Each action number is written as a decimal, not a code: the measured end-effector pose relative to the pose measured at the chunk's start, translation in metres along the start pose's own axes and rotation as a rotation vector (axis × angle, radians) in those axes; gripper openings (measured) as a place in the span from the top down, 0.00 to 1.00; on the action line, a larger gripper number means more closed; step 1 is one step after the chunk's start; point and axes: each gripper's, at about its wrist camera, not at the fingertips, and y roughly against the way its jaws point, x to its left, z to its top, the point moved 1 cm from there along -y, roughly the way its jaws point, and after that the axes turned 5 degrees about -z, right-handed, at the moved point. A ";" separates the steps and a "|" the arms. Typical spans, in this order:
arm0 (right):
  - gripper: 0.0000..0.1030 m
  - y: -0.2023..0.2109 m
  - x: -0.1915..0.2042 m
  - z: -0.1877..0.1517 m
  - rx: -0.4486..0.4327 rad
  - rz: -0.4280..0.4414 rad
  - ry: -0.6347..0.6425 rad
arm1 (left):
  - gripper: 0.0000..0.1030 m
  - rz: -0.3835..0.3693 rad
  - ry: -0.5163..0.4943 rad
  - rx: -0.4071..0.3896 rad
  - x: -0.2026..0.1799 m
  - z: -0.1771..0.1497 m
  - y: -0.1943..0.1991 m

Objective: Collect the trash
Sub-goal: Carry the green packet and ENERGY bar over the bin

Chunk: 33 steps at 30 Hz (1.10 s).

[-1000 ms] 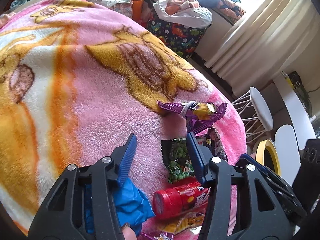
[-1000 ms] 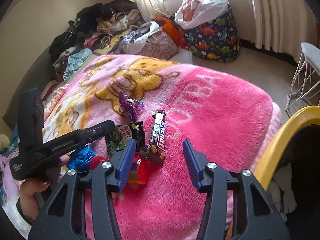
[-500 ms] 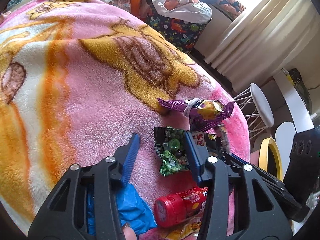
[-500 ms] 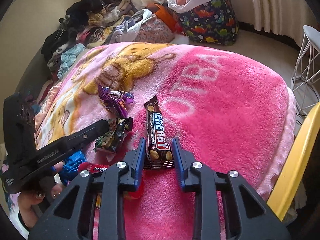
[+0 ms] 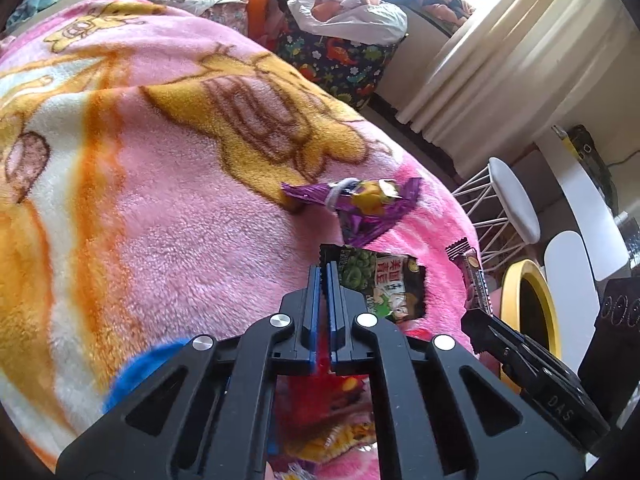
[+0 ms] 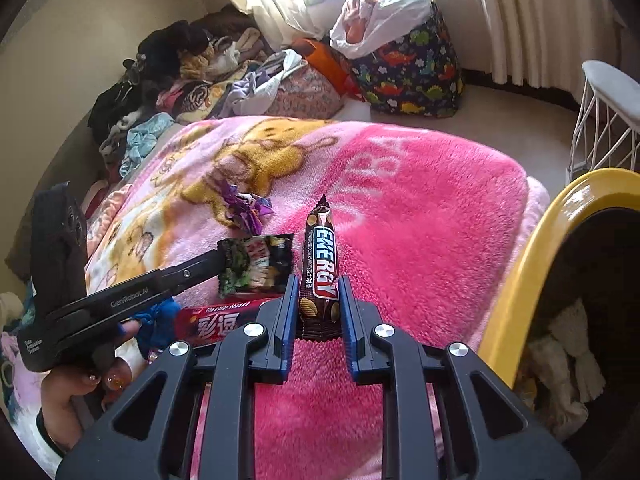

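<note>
Snack trash lies on a pink blanket (image 6: 420, 216). My right gripper (image 6: 319, 292) is shut on the lower end of a brown ENERGY bar wrapper (image 6: 320, 264), which stands tilted up off the blanket. My left gripper (image 5: 324, 272) is shut on the edge of a green pea snack packet (image 5: 380, 280); it also shows in the right wrist view (image 6: 256, 264). A crumpled purple wrapper (image 5: 360, 204) lies just beyond. A red candy tube (image 6: 216, 322) lies near the left hand. A yellow-rimmed bin (image 6: 560, 240) stands at the bed's right edge.
A blue crumpled item (image 6: 158, 318) lies by the red tube. A dinosaur-print bag (image 6: 408, 68) with a white plastic bag stands on the floor beyond. Clothes pile (image 6: 180, 72) along the wall. A white wire stool (image 6: 604, 120) stands beside the bin.
Both grippers have closed: the left on the green packet's edge, the right on the ENERGY bar, which now tilts up off the blanket.
</note>
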 end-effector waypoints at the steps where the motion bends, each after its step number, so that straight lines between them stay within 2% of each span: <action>1: 0.81 0.003 0.000 0.000 -0.006 0.001 0.004 | 0.99 -0.006 -0.005 -0.008 -0.003 0.000 0.003; 16: 0.81 0.039 -0.009 -0.003 -0.067 0.009 -0.010 | 1.00 -0.051 -0.074 -0.072 -0.040 0.001 0.025; 33: 0.81 0.077 -0.032 -0.004 -0.132 0.001 -0.053 | 1.00 -0.085 -0.156 -0.101 -0.081 -0.003 0.042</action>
